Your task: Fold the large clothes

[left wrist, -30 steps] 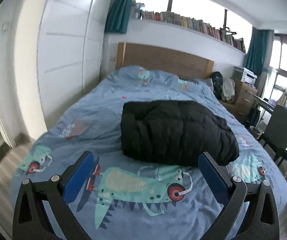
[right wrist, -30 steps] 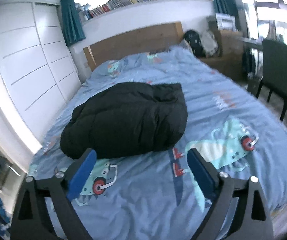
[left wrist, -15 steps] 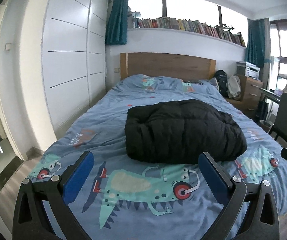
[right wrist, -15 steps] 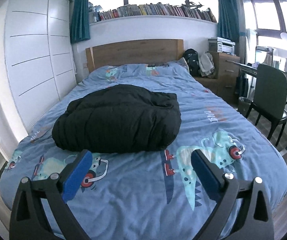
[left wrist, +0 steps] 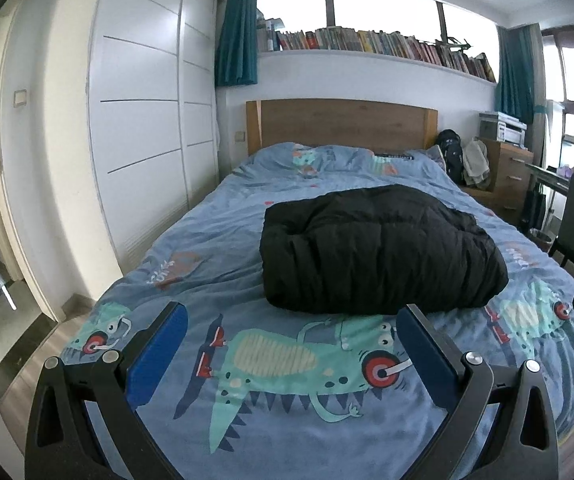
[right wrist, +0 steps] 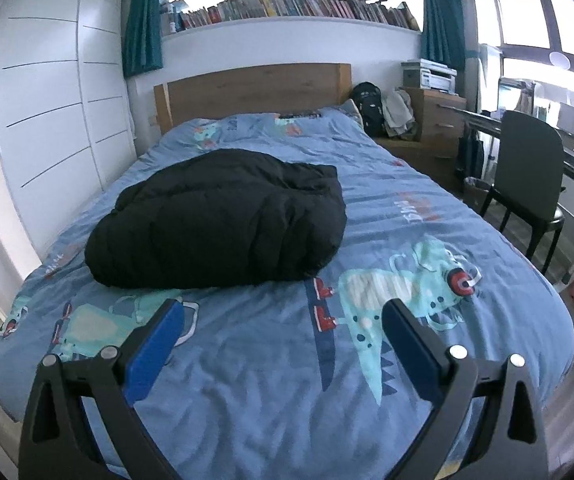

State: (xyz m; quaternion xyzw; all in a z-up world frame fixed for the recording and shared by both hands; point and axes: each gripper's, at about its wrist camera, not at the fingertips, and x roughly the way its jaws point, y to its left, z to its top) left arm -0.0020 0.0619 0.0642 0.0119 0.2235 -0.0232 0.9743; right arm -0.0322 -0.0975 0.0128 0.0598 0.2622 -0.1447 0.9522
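Both hand-held grippers, left [left wrist: 293, 354] and right [right wrist: 283, 344], stand spread, empty. Black padded jacket [left wrist: 375, 248] lies folded, bulky, mid-bed [left wrist: 215, 240], beyond them.

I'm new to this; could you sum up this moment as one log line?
jacket: folded bundle on bed | left gripper: open, empty, short of jacket | right gripper: open, empty, short of jacket

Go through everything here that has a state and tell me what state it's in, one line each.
Black jacket: folded into a bundle, lying on the bed, not held.
Left gripper: open, nothing between its fingers.
Right gripper: open, nothing between its fingers.
Wardrobe doors: closed.
Curtains: drawn aside.
Chair: unoccupied, beside the bed.
Dresser drawers: closed.
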